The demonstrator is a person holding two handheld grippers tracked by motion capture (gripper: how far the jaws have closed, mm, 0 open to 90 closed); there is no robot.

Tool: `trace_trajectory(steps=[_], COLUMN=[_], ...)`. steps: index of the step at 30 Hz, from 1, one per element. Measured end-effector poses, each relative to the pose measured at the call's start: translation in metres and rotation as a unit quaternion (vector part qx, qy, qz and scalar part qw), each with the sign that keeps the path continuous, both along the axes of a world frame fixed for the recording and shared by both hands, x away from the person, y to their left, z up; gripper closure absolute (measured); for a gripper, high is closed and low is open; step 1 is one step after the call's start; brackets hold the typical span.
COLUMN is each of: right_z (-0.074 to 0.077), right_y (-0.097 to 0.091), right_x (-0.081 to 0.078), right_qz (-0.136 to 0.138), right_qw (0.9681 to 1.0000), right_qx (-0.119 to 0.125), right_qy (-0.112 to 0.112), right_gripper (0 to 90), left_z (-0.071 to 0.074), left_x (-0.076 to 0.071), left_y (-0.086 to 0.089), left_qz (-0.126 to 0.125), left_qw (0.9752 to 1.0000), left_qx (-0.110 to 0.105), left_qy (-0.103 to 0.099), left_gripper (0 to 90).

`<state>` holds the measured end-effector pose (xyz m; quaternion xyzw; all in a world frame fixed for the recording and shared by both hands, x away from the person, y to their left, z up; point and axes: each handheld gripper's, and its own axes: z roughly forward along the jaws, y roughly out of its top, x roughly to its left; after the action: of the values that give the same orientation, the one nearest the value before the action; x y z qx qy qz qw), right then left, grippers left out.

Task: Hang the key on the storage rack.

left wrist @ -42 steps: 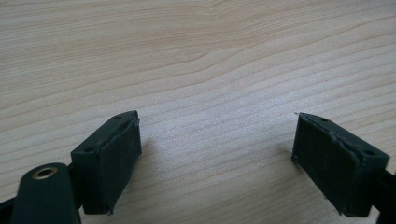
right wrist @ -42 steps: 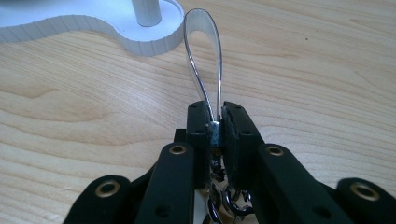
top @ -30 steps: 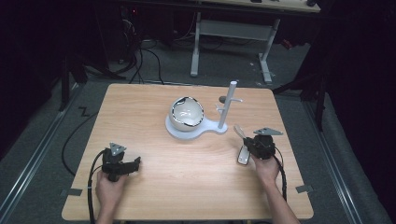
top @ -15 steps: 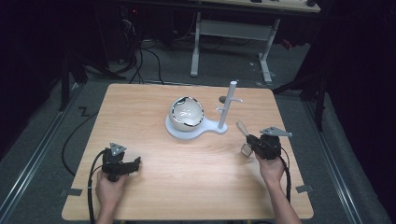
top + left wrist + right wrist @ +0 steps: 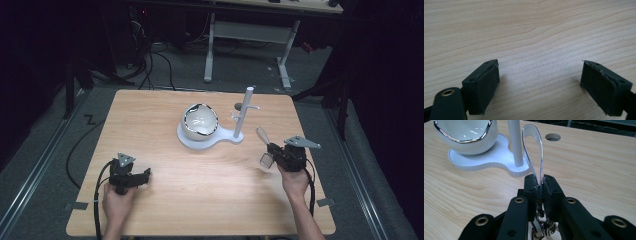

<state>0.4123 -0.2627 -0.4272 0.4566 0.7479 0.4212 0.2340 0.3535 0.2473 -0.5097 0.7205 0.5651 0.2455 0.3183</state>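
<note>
At the near left of the wooden table (image 5: 165,105), the left gripper (image 5: 145,173) rested low over bare wood, its jaws spread wide with nothing between them. Farther right stood a white bowl (image 5: 200,121) on a white stand (image 5: 210,141) with an upright post (image 5: 242,112). At the near right, the right gripper (image 5: 270,148) was clamped on a clear looped strap (image 5: 532,150), raised above the tabletop just right of the post.
</note>
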Motion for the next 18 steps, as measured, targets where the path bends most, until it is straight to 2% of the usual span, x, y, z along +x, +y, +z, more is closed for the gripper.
trace_trajectory(steps=[13,18], right_z=[0.011,0.023], right_y=[0.0,0.0], right_x=[-0.006,-0.007], right_qz=[0.008,0.014], right_qw=[0.9998,0.9994], right_qx=[0.006,0.006], right_qy=[-0.016,-0.031], right_gripper=[81.8,81.8], left_z=[0.0,0.0], left_x=[0.0,0.0], left_y=[0.0,0.0], left_qz=[0.0,0.0], left_qw=[1.0,1.0], left_qx=[0.0,0.0], left_qy=[0.0,0.0], left_gripper=[15.9,15.9])
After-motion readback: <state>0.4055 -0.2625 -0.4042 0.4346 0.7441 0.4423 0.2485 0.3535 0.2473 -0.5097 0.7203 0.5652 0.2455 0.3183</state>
